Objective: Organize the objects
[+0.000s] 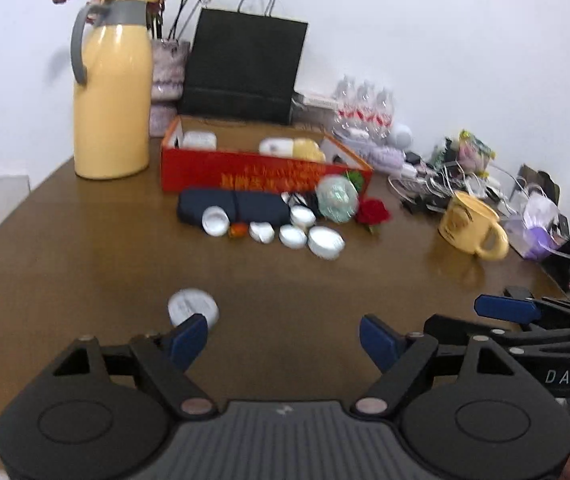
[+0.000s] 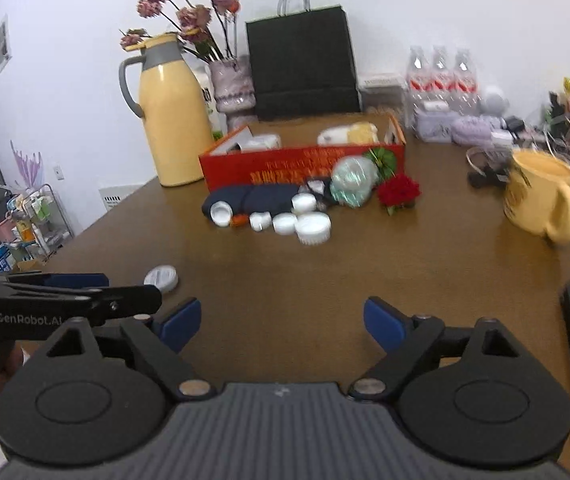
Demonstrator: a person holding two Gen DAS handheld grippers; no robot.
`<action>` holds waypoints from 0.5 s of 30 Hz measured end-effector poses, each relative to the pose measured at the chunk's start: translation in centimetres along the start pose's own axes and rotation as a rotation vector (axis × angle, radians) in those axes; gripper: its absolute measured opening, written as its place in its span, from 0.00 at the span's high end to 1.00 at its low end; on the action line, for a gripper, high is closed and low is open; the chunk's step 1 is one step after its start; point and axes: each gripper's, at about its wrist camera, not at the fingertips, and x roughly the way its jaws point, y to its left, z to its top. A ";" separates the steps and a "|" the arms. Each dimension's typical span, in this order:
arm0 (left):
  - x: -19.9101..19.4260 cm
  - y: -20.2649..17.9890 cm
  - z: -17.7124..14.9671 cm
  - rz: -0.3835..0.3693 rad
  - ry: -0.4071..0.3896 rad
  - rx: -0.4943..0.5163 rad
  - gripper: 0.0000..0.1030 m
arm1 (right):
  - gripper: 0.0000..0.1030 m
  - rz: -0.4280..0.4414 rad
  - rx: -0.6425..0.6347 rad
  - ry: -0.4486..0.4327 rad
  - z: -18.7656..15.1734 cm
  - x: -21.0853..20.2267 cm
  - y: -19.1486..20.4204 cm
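L gripper (image 1: 283,340) jaws wide, nothing btwn; white lid (image 1: 193,307) on table (image 1: 85,272) just beside its left pad. Farther back: yellow jug (image 1: 113,96), red box (image 1: 253,174), white caps (image 1: 293,236) in front of it w/ a dark pouch (image 1: 237,206), maybe fabric (blurry). Yellow mug (image 2: 541,196) at right. R gripper (image 2: 283,322) also spread, empty.

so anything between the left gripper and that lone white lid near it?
Nothing visible. The lone white lid lies on bare table just beyond the left finger of the open left gripper, partly hidden by that pad. The cluster of white lids and the red box sit well beyond.
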 end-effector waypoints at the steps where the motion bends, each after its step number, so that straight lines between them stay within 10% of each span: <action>1: 0.5 0.5 0.5 0.010 -0.004 -0.004 0.20 | 0.18 -0.002 -0.007 -0.003 0.5 0.5 0.1; 6: 5.3 4.0 4.9 0.052 -0.058 0.009 0.27 | 0.35 0.061 -0.018 -0.031 4.4 5.9 0.0; 15: 18.2 10.0 11.3 0.040 0.082 -0.057 0.40 | 0.57 0.118 0.053 0.060 10.3 20.5 -0.9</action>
